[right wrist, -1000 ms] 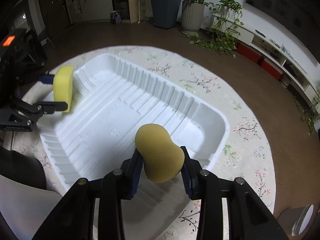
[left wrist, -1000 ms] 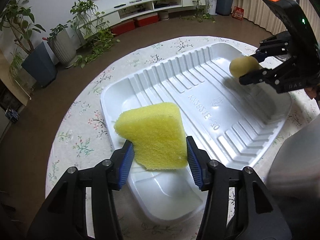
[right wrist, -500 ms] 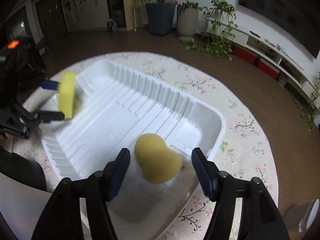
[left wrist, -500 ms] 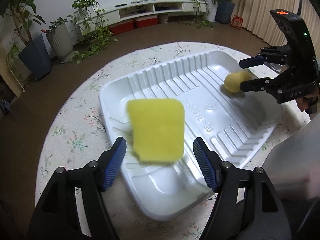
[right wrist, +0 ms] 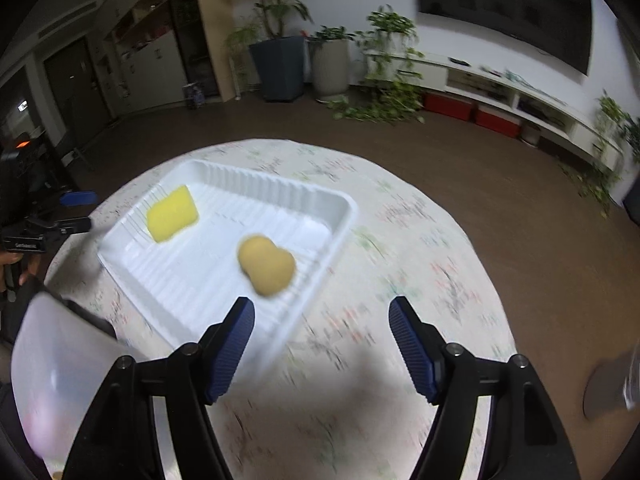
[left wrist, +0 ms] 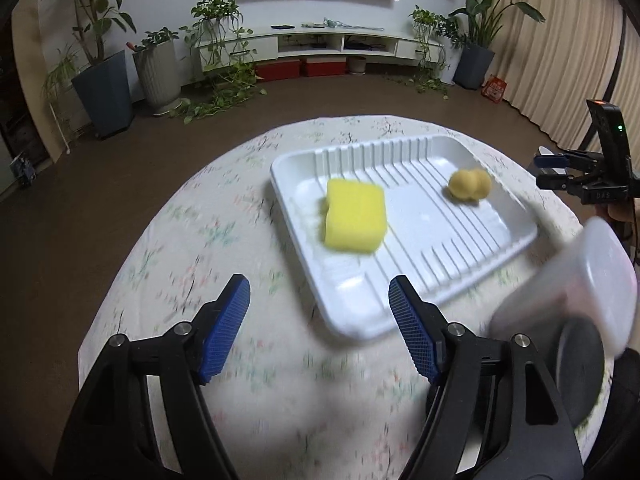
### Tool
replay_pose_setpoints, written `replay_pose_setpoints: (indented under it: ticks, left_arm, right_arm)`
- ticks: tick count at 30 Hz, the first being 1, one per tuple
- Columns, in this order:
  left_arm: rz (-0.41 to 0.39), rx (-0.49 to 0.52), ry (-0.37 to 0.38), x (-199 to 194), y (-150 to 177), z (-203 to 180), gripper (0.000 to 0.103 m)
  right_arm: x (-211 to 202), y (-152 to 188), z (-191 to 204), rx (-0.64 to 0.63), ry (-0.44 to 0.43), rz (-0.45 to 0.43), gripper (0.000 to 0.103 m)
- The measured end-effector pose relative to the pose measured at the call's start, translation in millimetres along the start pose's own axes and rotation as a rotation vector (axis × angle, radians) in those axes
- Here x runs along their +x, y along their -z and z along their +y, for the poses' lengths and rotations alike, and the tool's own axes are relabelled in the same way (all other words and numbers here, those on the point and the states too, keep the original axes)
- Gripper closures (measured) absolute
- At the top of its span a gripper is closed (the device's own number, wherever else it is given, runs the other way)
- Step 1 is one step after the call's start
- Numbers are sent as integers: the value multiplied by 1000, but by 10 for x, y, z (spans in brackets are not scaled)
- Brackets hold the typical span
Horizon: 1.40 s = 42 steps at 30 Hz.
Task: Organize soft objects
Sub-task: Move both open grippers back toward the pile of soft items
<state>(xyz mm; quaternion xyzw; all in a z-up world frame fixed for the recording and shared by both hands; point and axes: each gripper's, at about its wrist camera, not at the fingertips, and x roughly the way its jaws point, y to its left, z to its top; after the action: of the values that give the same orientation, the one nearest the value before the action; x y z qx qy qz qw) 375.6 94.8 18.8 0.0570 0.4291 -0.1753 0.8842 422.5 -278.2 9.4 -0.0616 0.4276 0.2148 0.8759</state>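
I am seeing a bright yellow sponge and a mustard-yellow sponge lying in a white ribbed tray on floral-patterned cloth.

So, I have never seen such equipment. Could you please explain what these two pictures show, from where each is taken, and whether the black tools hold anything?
There is no robot here. A person holds one hand tool in each hand, and each tool carries a camera that looks along its two fingers. One picture comes from the left gripper, the other from the right gripper. Each tool also appears at the edge of the other's picture. On the round table with a flowered cloth lies a white ribbed tray. In it rest a yellow sponge and a tan peanut-shaped sponge. Both grippers are open and hold nothing; their jaws have just been opening.
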Motion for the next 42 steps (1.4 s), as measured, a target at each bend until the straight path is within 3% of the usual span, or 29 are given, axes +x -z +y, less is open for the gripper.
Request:
replay_pose_setpoints:
  ticks: [12, 22, 31, 42]
  left_arm:
    - [-39, -121, -74, -649, 814, 189, 30]
    - [-34, -175, -121, -1218, 1502, 133, 30]
    - [-40, -128, -95, -1761, 2059, -456, 30]
    - [-66, -66, -1, -2098, 2295, -1360, 27]
  right_arm:
    - [-575, 797, -305, 149, 58, 0, 30]
    - [-970, 1415, -135, 213, 55, 20, 30]
    - [-1324, 1966, 474, 249, -4, 69, 30]
    - [-1497, 2466, 1717, 216, -172, 80, 30]
